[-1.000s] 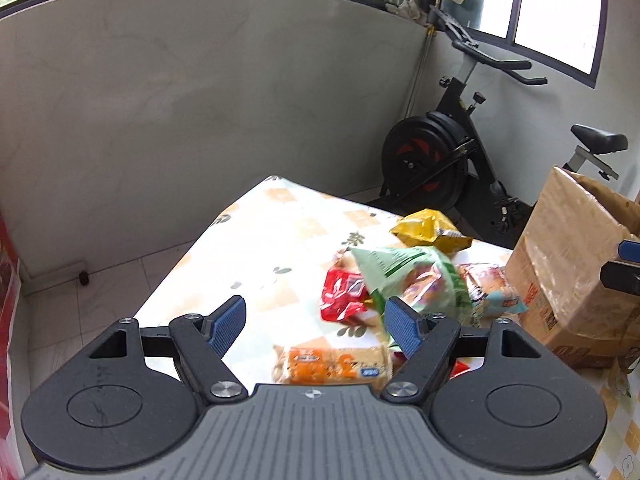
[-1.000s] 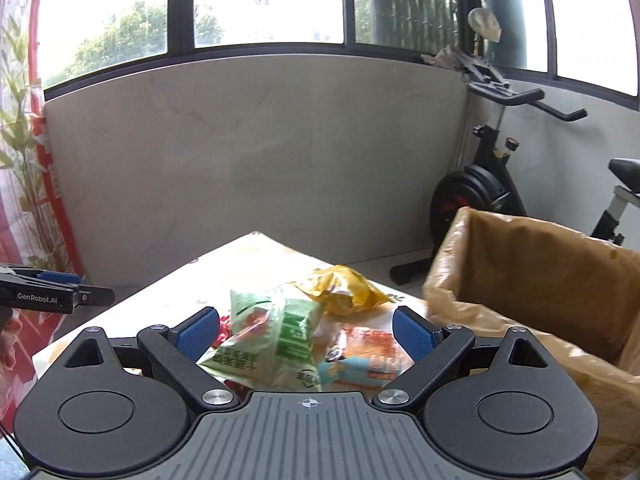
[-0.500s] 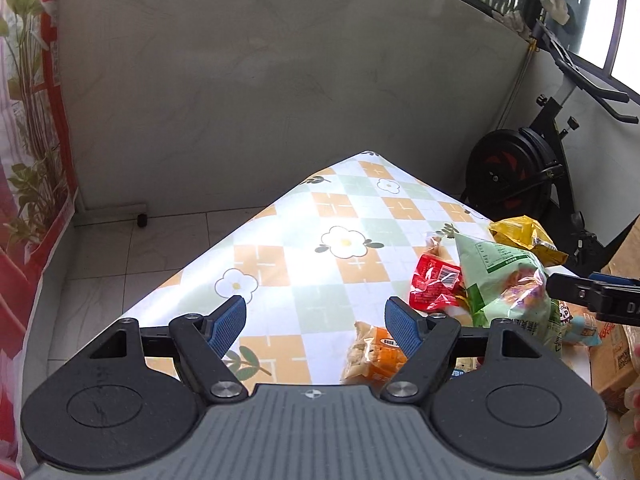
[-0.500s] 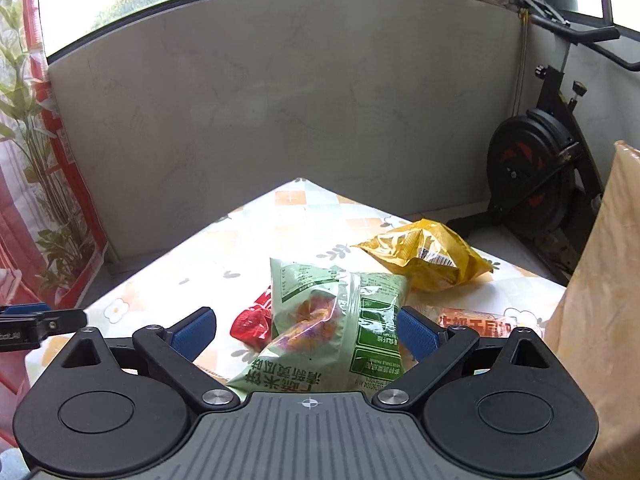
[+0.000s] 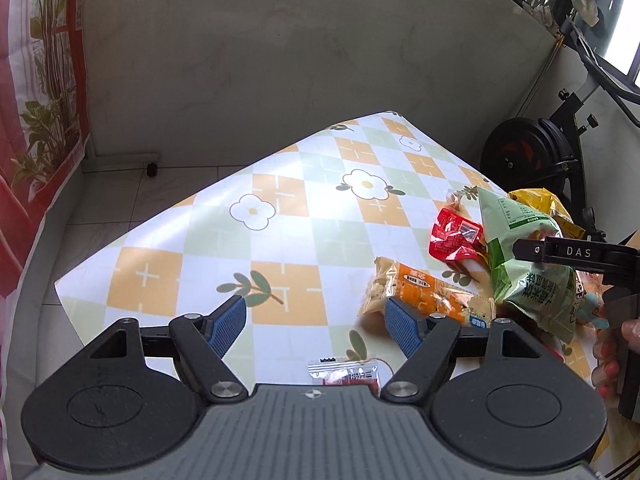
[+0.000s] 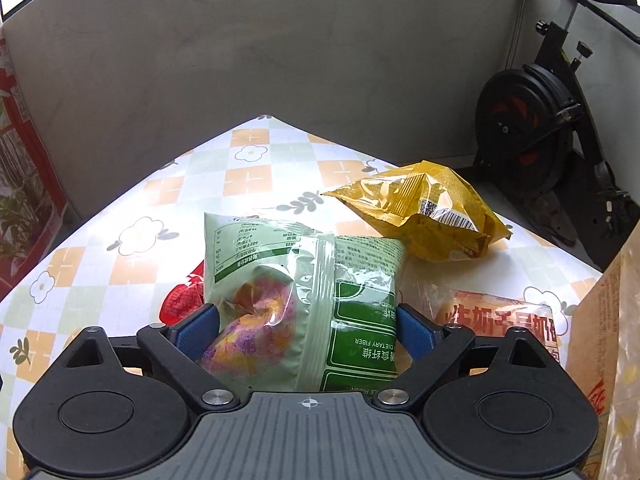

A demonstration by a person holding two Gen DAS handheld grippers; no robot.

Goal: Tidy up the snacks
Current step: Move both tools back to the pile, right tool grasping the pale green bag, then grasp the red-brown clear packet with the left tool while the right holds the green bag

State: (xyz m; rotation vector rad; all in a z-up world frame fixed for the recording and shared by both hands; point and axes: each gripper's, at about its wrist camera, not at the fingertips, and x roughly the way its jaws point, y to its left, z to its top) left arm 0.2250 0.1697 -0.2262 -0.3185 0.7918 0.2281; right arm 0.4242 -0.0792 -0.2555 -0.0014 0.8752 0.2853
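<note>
Green bag [image 6: 304,300], floral checked tablecloth [image 5: 240,240]

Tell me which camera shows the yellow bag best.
The right wrist view: the yellow bag lies whole and unobstructed on the table. In the left wrist view only a strip of it shows behind the green bag.

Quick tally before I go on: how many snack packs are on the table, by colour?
green bag: 1
yellow bag: 1
red packet: 1
orange packs: 2, the biscuit pack and the lettered pack
small clear sachet: 1
Total: 6 that can be told apart; more may lie hidden under the pile.
</note>
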